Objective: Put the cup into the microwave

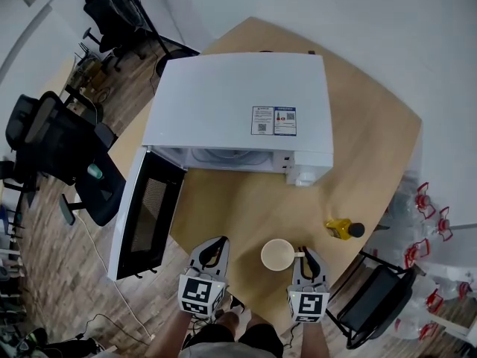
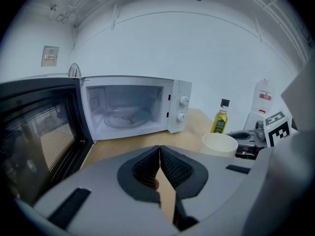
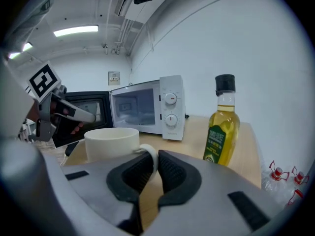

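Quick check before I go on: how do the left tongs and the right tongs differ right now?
The right tongs are shut on the handle of the cup; the left tongs are shut on nothing. The right tongs sit beside the cup, the left tongs nearer the open microwave door. Both carry a marker cube and point toward the microwave.

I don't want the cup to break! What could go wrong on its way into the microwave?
The right gripper pinches the cup only by its thin handle, so it might tip or slip. The oil bottle stands close beside the gripper, so a swing could knock it over. The microwave has its door open near the left gripper, which might bump it.
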Available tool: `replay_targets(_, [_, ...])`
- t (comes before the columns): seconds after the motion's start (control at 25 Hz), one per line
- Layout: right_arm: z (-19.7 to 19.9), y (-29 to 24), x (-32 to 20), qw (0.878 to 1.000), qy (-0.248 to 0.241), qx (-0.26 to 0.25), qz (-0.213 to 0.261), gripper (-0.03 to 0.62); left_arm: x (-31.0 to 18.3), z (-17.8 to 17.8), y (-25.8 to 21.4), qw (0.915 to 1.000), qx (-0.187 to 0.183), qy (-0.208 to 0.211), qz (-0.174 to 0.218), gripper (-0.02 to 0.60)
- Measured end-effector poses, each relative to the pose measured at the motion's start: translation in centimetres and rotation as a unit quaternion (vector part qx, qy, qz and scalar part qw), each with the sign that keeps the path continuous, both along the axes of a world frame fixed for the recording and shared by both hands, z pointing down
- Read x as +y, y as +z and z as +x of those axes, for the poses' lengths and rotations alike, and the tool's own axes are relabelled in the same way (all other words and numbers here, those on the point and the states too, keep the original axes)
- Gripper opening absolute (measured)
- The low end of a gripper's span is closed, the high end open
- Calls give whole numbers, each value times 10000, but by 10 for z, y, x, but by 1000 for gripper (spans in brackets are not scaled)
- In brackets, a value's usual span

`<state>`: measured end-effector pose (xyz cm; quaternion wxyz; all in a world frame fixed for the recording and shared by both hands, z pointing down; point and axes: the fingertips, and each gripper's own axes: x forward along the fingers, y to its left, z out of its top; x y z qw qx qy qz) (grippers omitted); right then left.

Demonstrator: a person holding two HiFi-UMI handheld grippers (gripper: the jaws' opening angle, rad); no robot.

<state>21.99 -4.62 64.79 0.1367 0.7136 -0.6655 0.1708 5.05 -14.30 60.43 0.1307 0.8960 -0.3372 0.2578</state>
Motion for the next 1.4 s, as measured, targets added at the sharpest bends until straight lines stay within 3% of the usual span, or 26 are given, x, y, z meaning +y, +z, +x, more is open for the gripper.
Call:
replay_targets(1.0, [-48,-105,-117,9965,-648,-143,507,38,-57,-63,-84,9924,466,-859,750,23])
replay_targets(1.4, [-48,-114,-177,9950,-713,-172,678,39,-96,-61,-91,9896,570,-940,926,23])
